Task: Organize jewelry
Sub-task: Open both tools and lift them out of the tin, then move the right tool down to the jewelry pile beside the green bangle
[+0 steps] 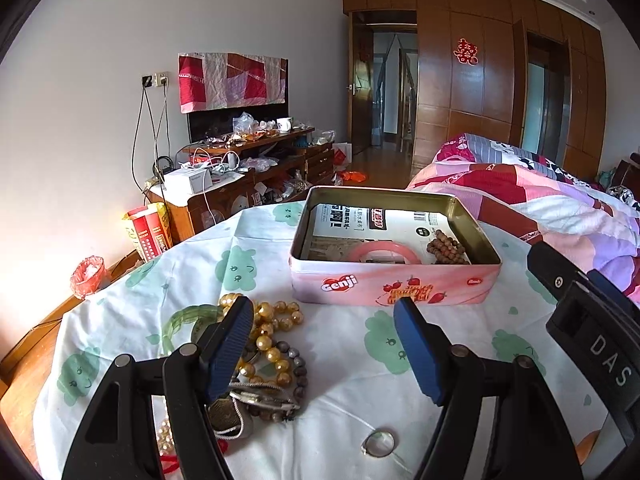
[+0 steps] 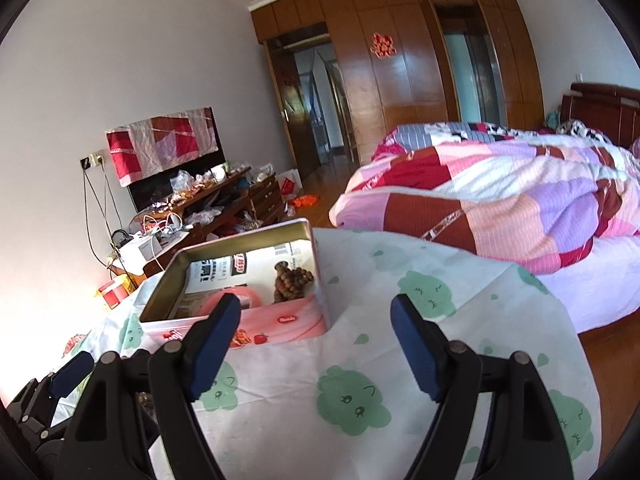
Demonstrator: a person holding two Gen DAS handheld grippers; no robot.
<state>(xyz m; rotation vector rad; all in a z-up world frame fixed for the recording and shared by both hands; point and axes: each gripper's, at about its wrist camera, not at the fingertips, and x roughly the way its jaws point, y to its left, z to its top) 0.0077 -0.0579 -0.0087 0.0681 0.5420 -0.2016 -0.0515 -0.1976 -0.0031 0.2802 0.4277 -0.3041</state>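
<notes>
Mid-frame in the left view, the pink tin (image 1: 394,288) sits open, holding a pink bangle (image 1: 382,252) and brown wooden beads (image 1: 448,246). A jewelry heap (image 1: 264,356) lies lower left. Left gripper (image 1: 324,344) and right gripper (image 2: 316,344) gape, empty.

Left gripper (image 1: 324,312) hangs tilted downward, jaws spread wide, nothing between them; right gripper (image 2: 316,312) sits just beside it, equally agape and empty.

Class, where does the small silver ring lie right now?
In the left wrist view, the silver ring lies on the tablecloth low between the fingers, right of the jewelry pile.
</notes>
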